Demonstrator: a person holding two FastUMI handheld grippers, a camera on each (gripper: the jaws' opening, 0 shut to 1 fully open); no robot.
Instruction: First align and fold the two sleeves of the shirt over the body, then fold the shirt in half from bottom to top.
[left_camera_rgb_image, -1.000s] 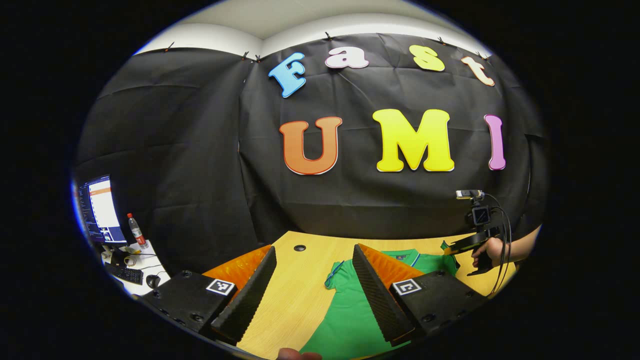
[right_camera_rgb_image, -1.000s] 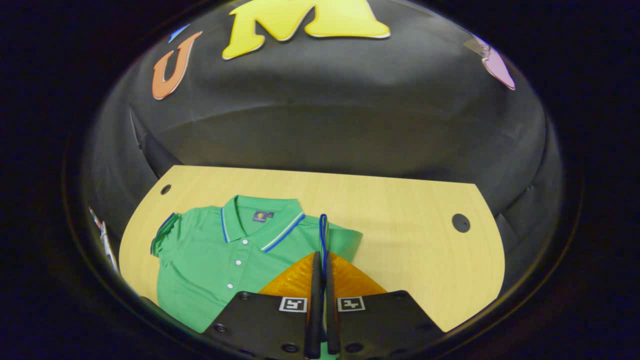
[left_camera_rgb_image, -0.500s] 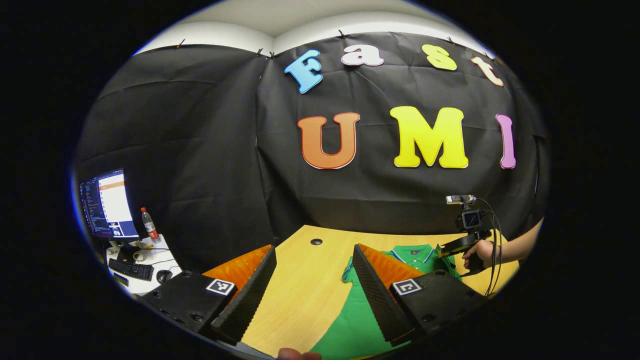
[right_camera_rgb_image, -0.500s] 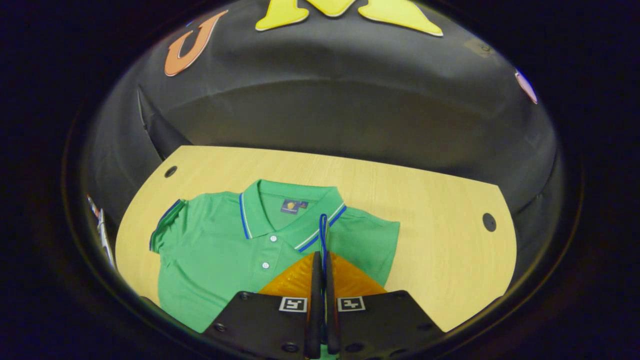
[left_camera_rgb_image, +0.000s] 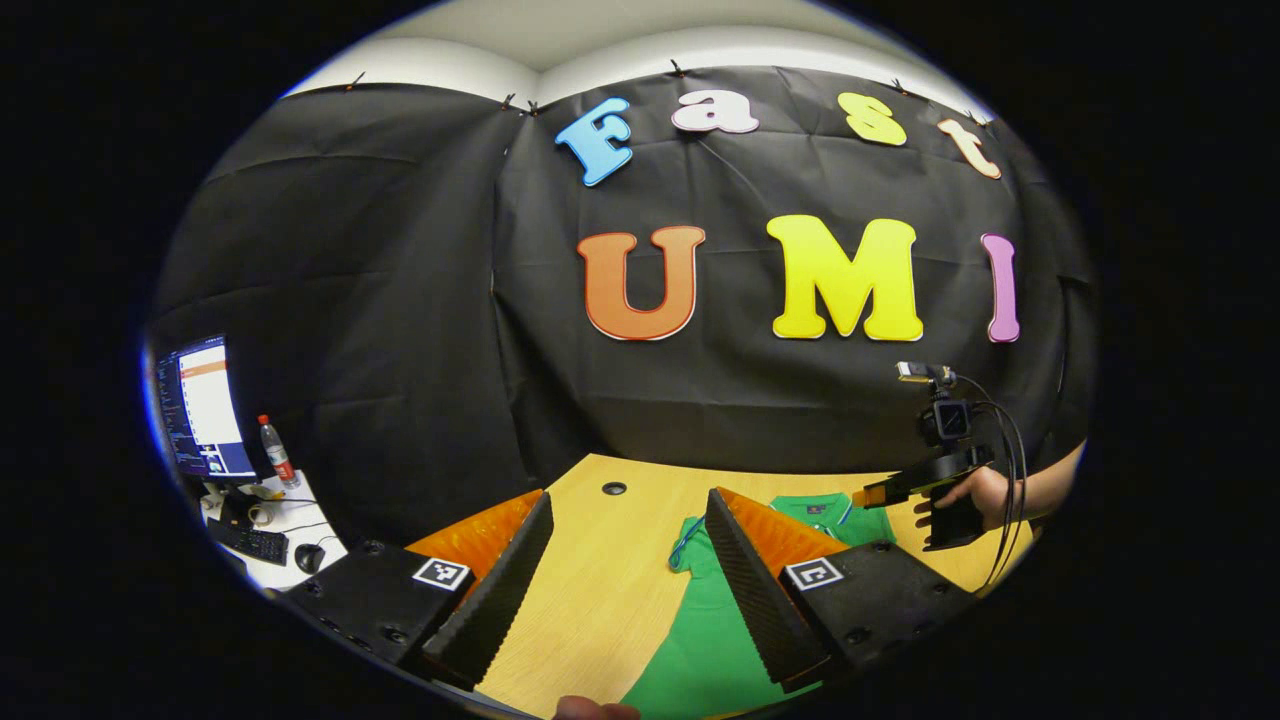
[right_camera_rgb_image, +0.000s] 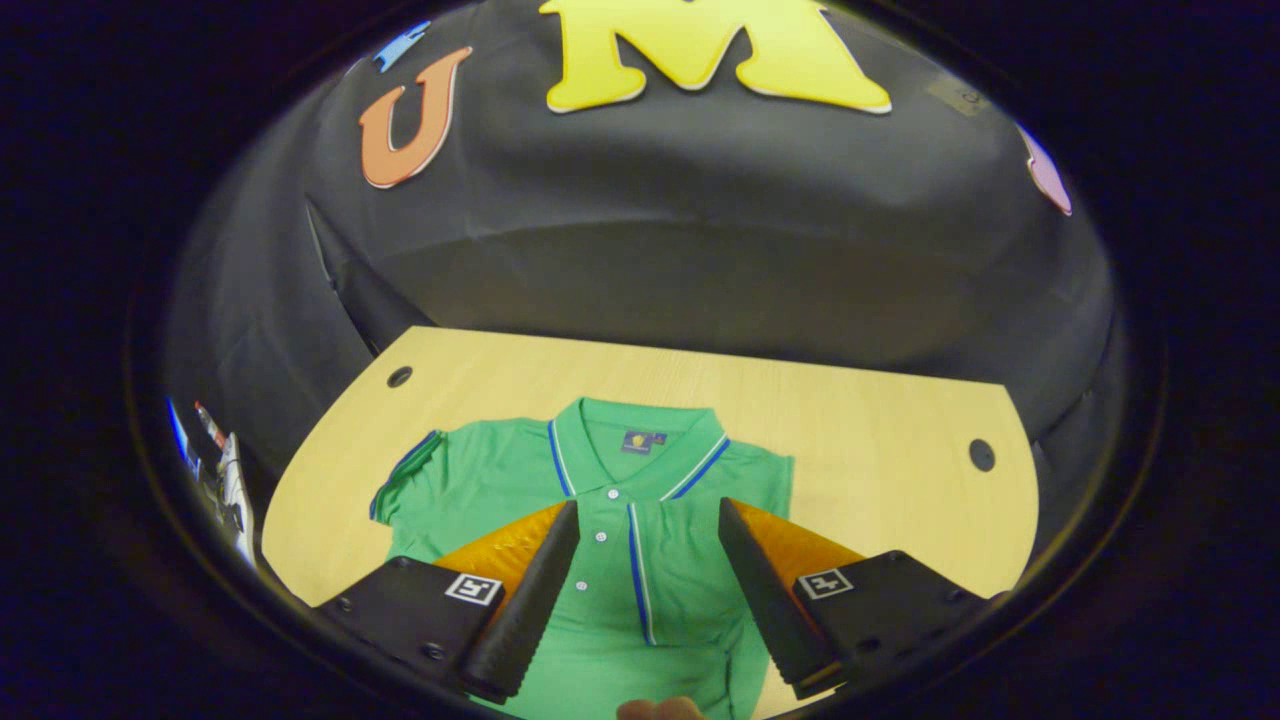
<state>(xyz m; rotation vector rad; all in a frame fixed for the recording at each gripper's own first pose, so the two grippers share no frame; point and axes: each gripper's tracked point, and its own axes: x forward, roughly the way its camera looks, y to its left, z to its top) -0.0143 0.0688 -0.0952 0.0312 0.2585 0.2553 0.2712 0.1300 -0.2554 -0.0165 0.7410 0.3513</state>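
On the pale wooden table (left_camera_rgb_image: 600, 590), in the left gripper view, the green shirt (left_camera_rgb_image: 700, 640) lies flat, its collar toward the booth wall and its hem toward the camera. One short sleeve with a blue-trimmed cuff (left_camera_rgb_image: 684, 540) sticks out sideways onto bare wood, so by my judgement that sleeve is not yet folded over the body. The left gripper (left_camera_rgb_image: 630, 570) hovers above this side of the shirt with its jaws spread wide and nothing between them; one finger hangs over the wood, the other over the cloth, which looks like a stance for reaching down to that sleeve. Farther off, past the collar, a hand (left_camera_rgb_image: 985, 492) holds the right gripper (left_camera_rgb_image: 872, 496) above the shirt's other shoulder. Off the table's edge stand a monitor (left_camera_rgb_image: 200, 410), a bottle (left_camera_rgb_image: 271, 452) and a keyboard (left_camera_rgb_image: 248, 543).

Over the shirt (right_camera_rgb_image: 620, 610), in the right gripper view, the camera looks down the button placket toward the collar (right_camera_rgb_image: 640, 455). The sleeve on this gripper's side appears to be turned in over the body, a blue-trimmed edge (right_camera_rgb_image: 640, 580) running down the chest, while the other sleeve (right_camera_rgb_image: 405, 480) is spread out on the table (right_camera_rgb_image: 860, 440). The right gripper (right_camera_rgb_image: 645, 545) is wide open, gripping nothing, its fingers clear above the cloth on either side of the placket. I judge the first sleeve fold laid down and let go.
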